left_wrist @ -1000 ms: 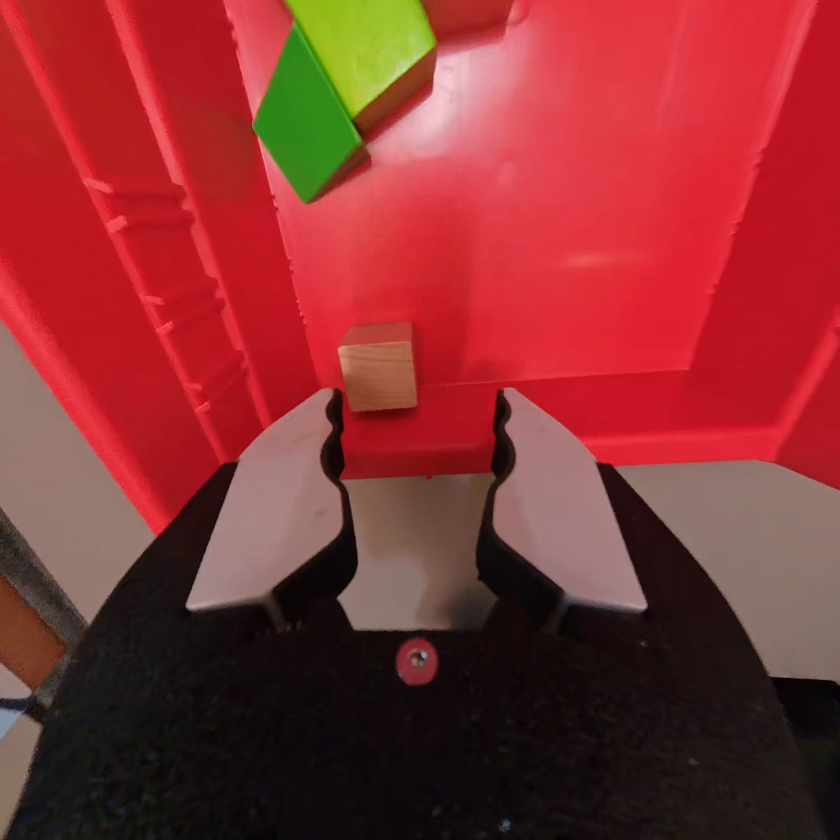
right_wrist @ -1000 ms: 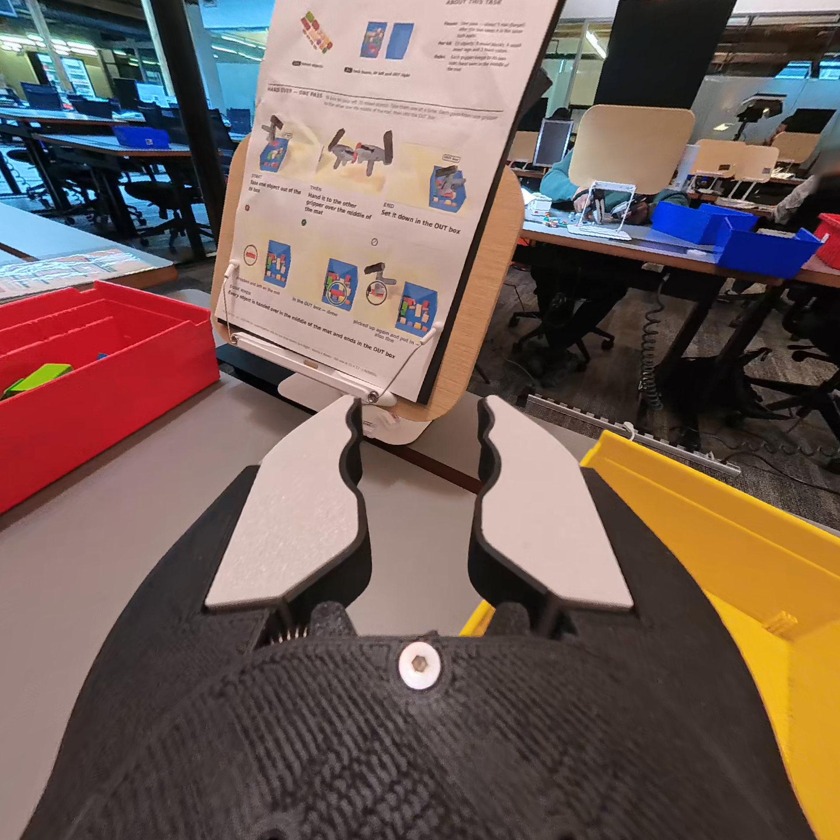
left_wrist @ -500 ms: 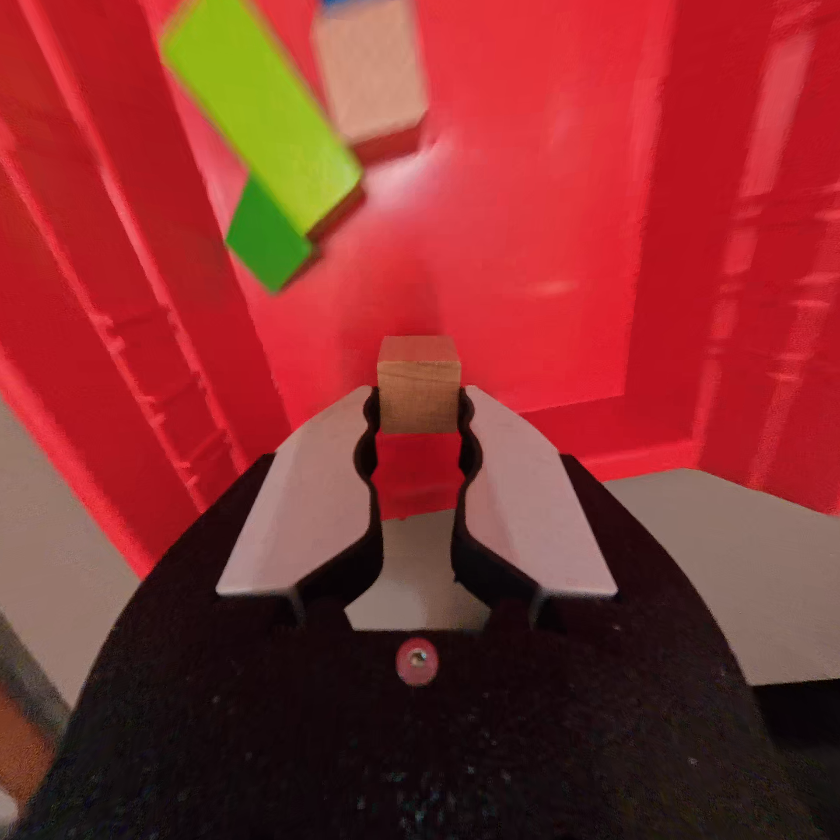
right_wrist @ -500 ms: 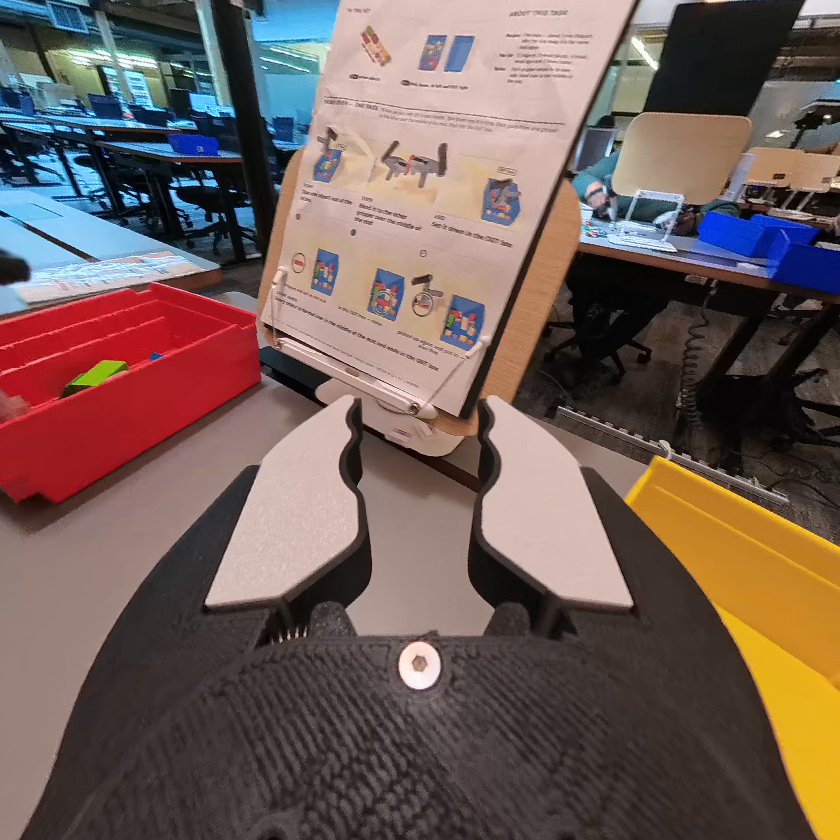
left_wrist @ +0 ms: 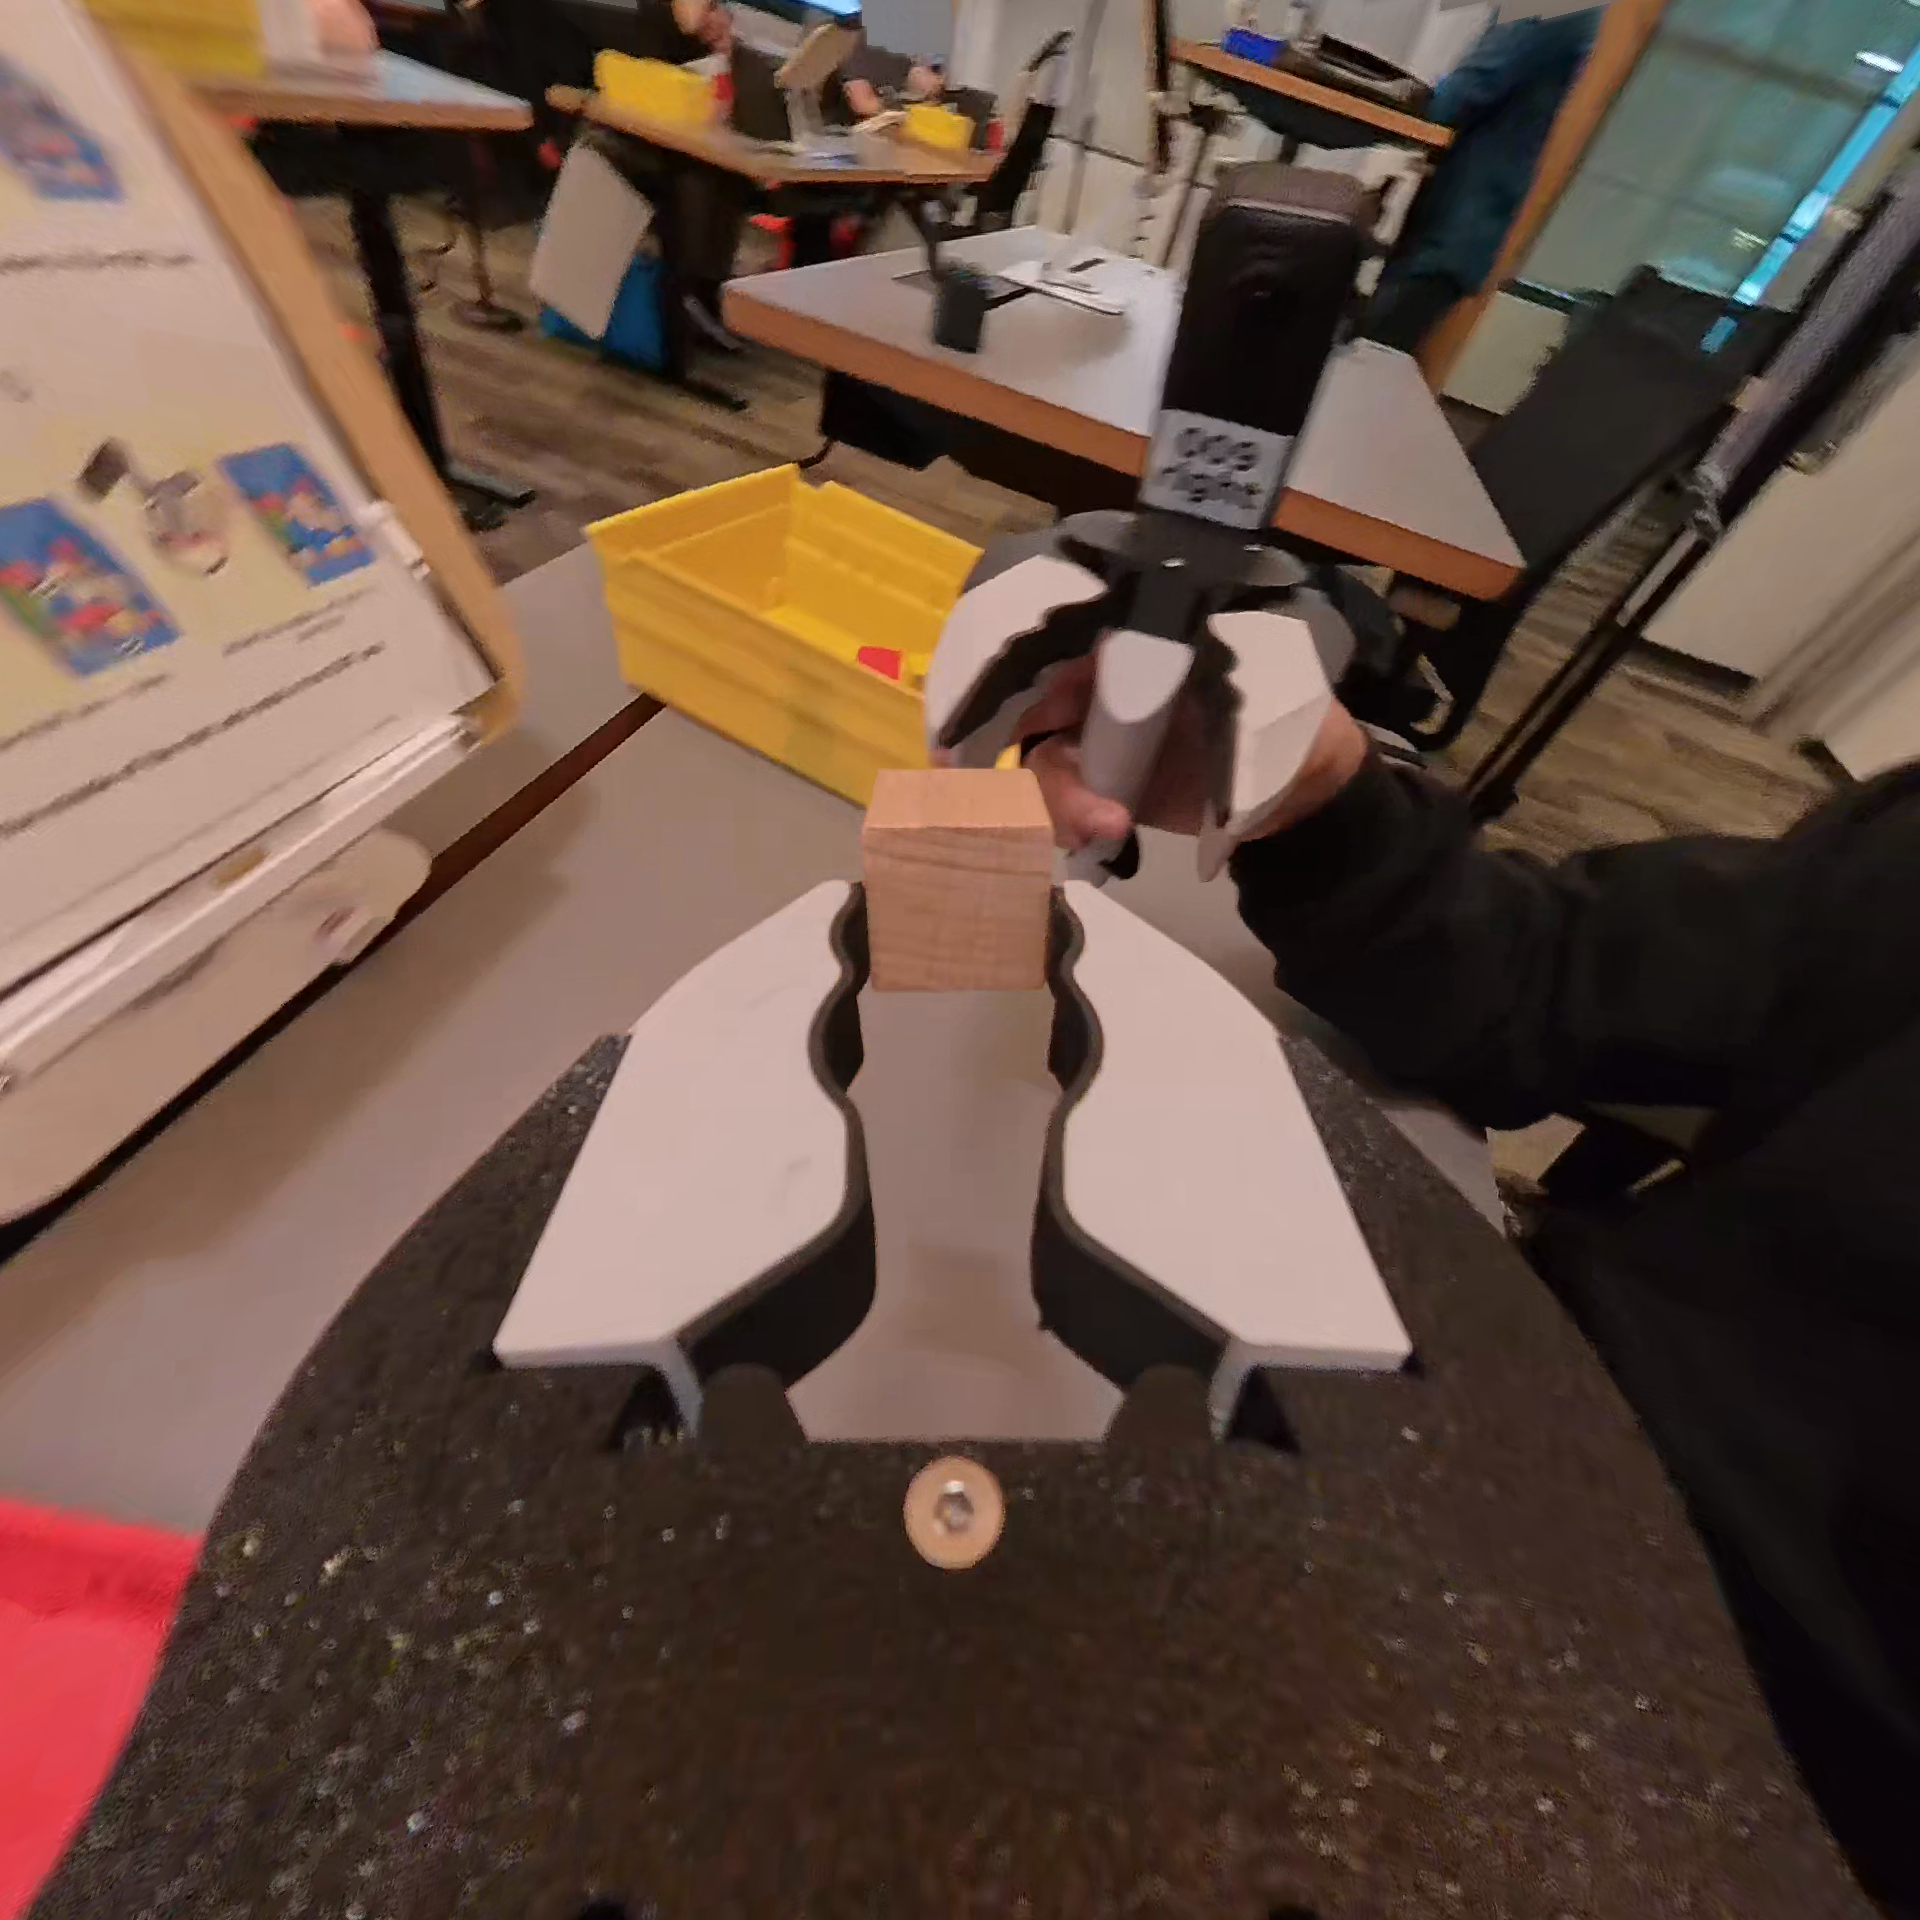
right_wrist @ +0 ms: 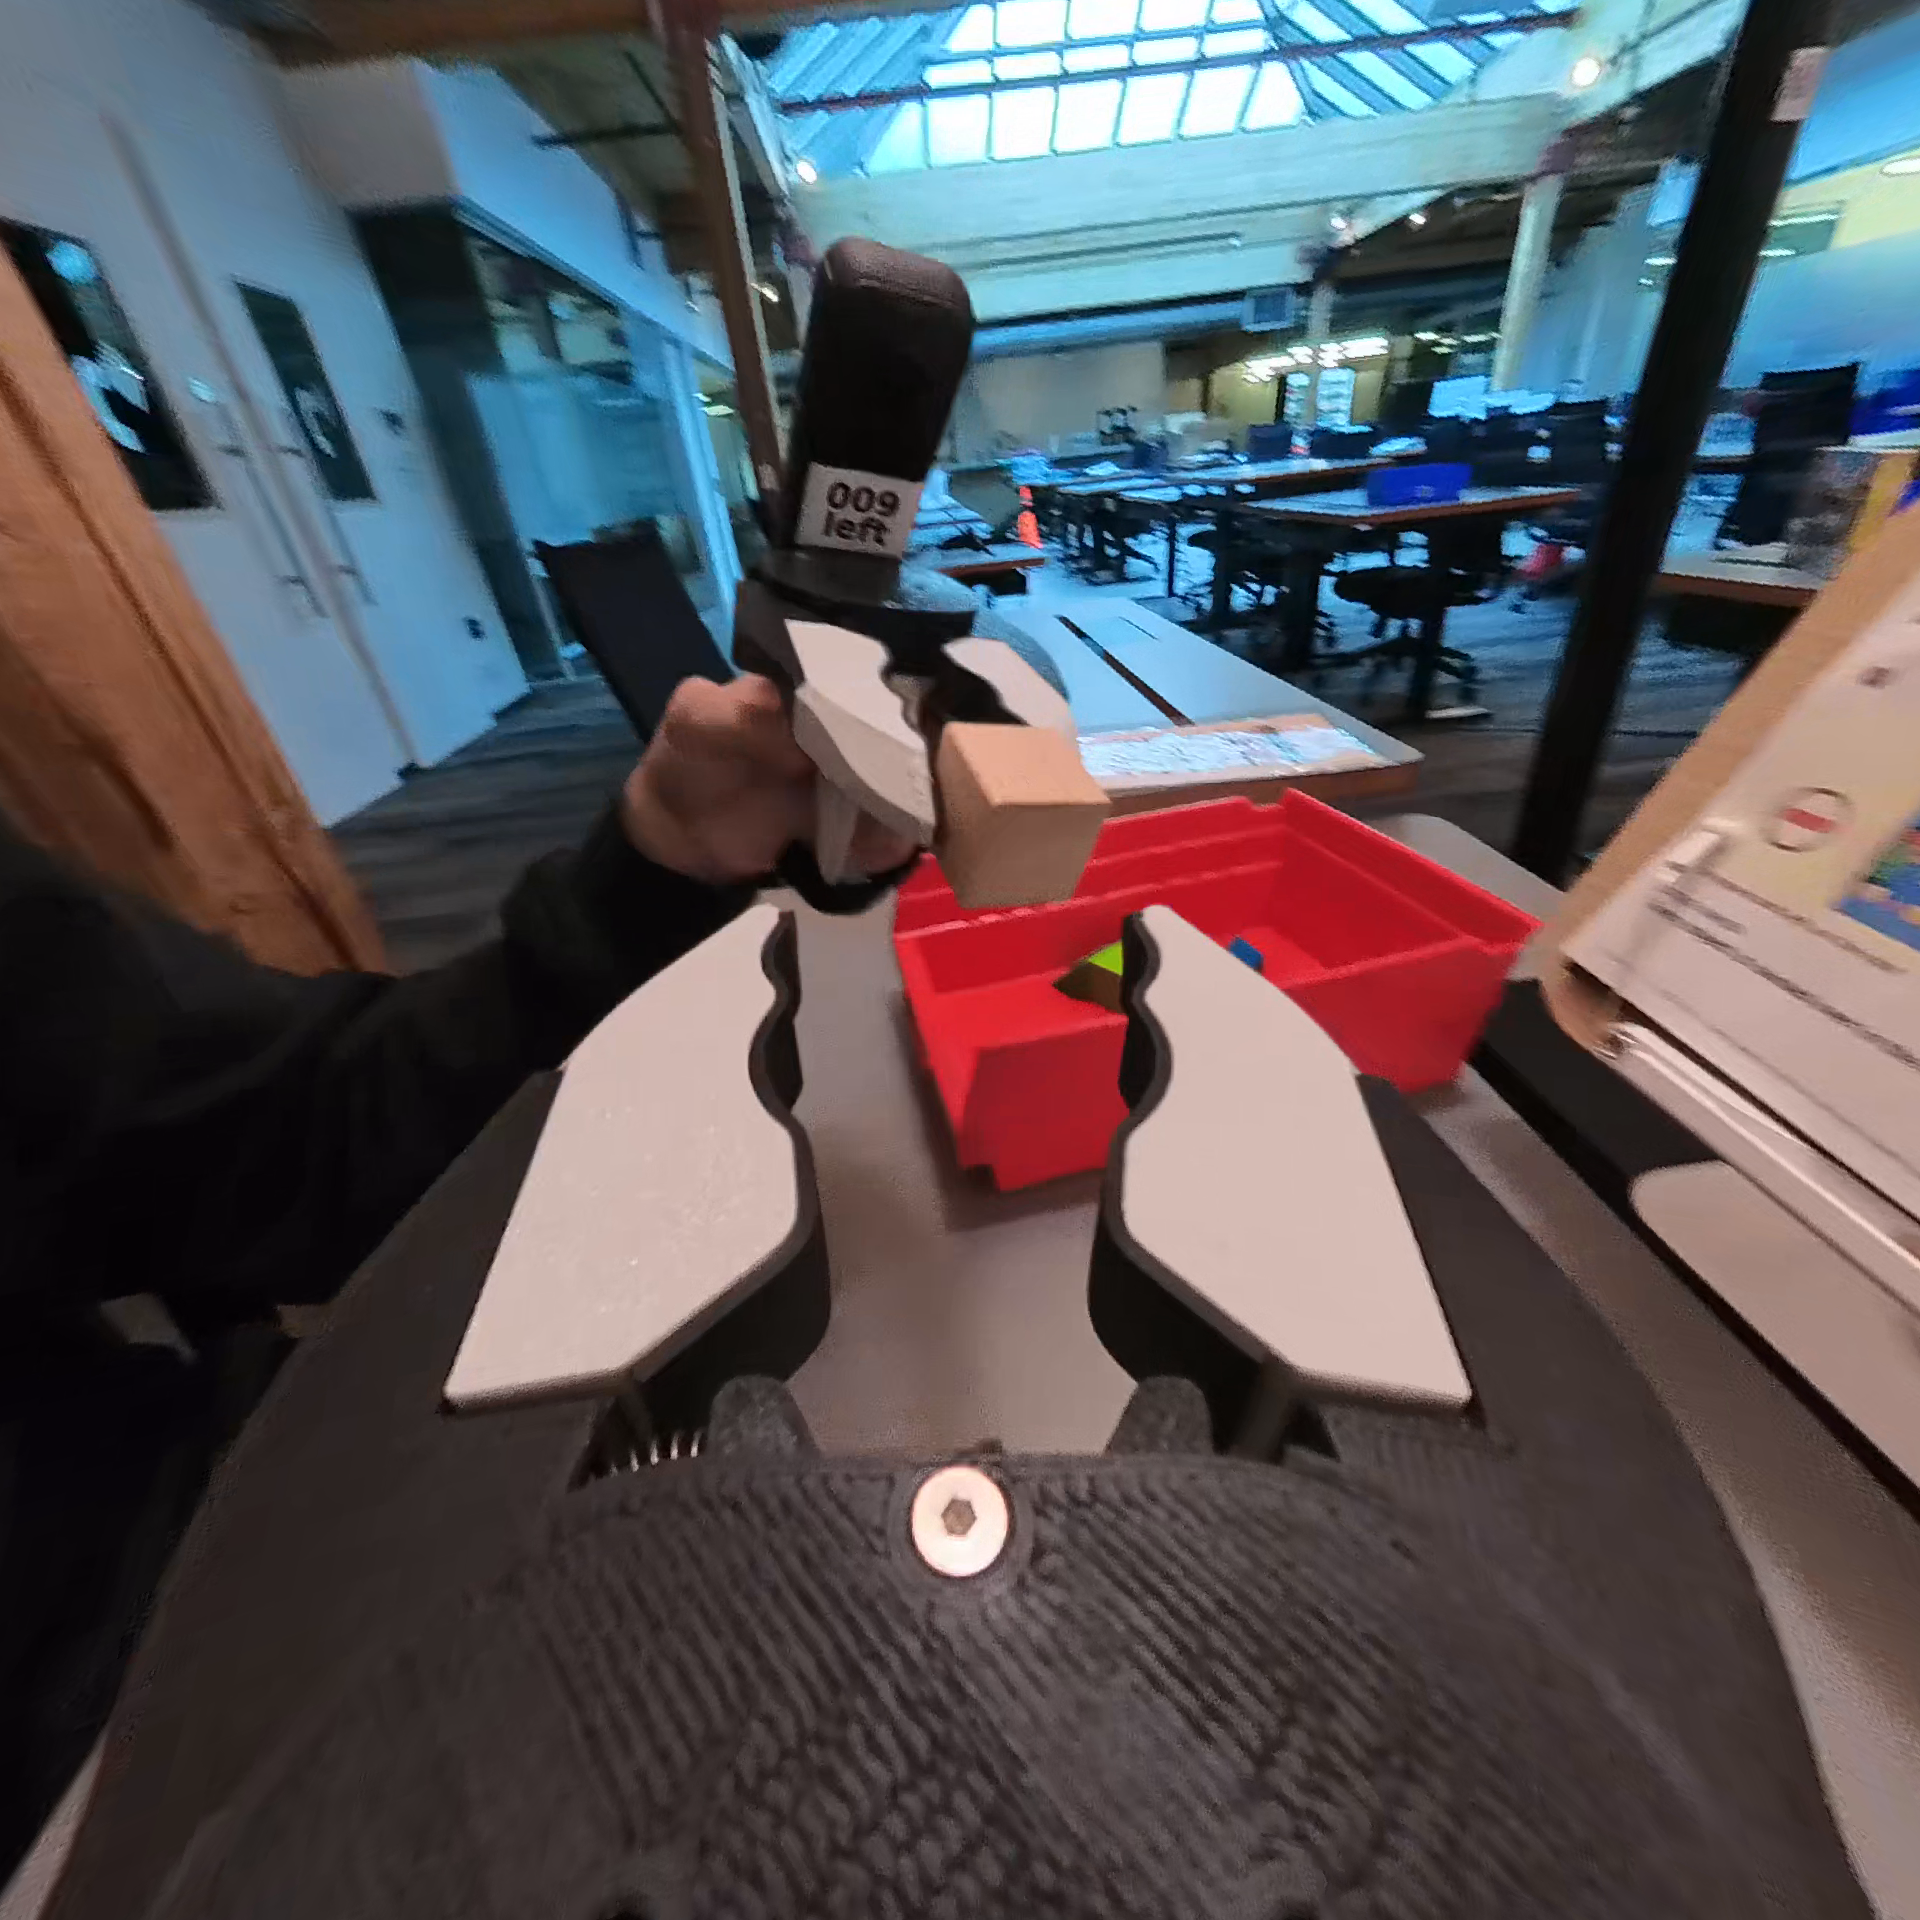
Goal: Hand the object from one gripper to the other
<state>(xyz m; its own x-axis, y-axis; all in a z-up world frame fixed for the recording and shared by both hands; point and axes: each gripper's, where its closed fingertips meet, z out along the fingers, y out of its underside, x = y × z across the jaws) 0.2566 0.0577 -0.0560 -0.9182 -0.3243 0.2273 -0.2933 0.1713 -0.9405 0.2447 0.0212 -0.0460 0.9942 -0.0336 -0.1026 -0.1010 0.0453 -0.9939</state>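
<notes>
My left gripper (left_wrist: 956,914) is shut on a plain wooden cube (left_wrist: 956,883) and holds it in the air above the grey table. Both pads press on the cube's sides. In the right wrist view the left gripper (right_wrist: 935,748) shows ahead with the cube (right_wrist: 1013,821) at its fingertips. My right gripper (right_wrist: 961,945) is open and empty, a short way in front of and below the cube. In the left wrist view the right gripper (left_wrist: 1132,717) faces me with its fingers spread, just behind the cube.
A red bin (right_wrist: 1351,935) with a green block (right_wrist: 1101,971) and a blue block (right_wrist: 1245,951) stands on the table. A yellow bin (left_wrist: 769,613) stands at the table's far edge. An instruction sheet on a wooden stand (left_wrist: 156,468) is beside the grippers. Spacing between my two grippers at the tips: around 5 centimeters.
My left gripper shut on the wooden cube inside the red bin, lifted it out and swung toward the right gripper. The right gripper turned to face it and opened wider.
</notes>
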